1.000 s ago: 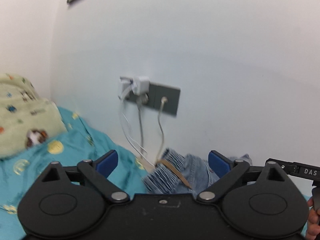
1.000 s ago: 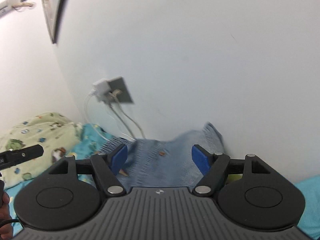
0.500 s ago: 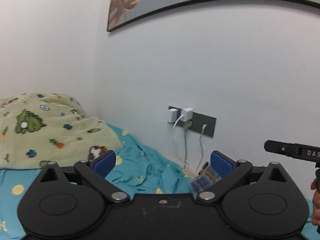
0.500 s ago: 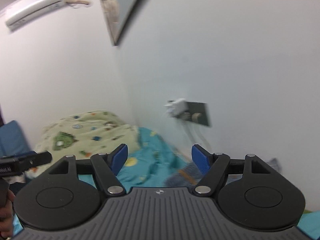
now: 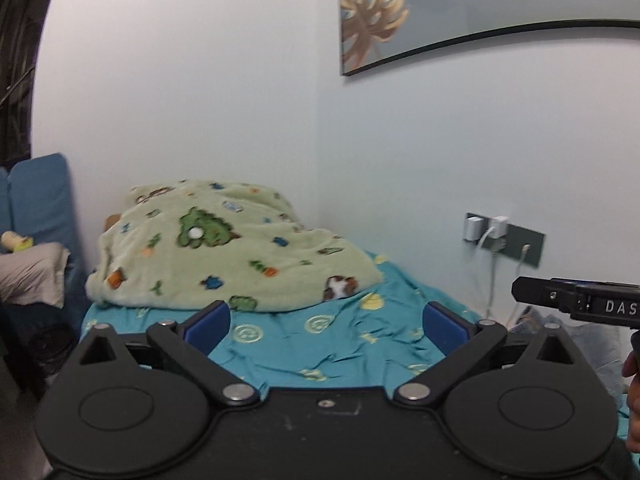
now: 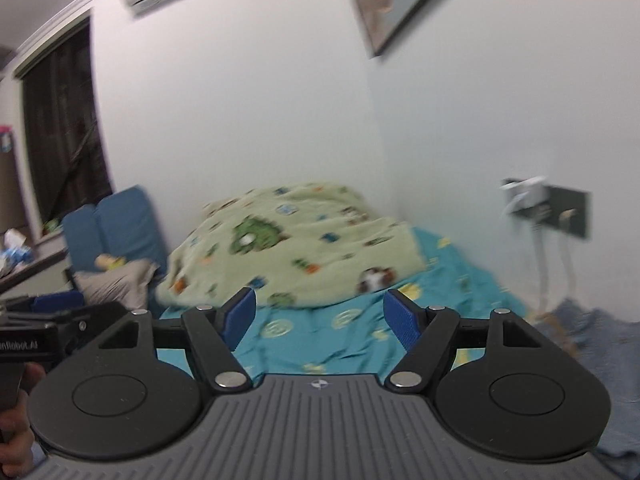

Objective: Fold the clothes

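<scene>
Both grippers, left (image 5: pixel 326 324) and right (image 6: pixel 319 320), gape with nothing held. Denim garment (image 6: pixel 592 332) lies bunched by the wall; approach low, pinch 1 hem edge.

My left claw (image 5: pixel 327 326) gapes wide over the teal sheet (image 5: pixel 320 344), empty. Green blanket (image 5: pixel 224 248) ahead; jeans (image 5: pixel 588 340) at right, behind my other gripper (image 5: pixel 576 300).

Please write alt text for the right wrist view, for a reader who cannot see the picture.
The open, empty right hand-held gripper hangs above a teal bed sheet. Behind it a green cartoon-print blanket is heaped in the corner of the white walls; a blue denim garment lies at the right, below a wall socket.
</scene>
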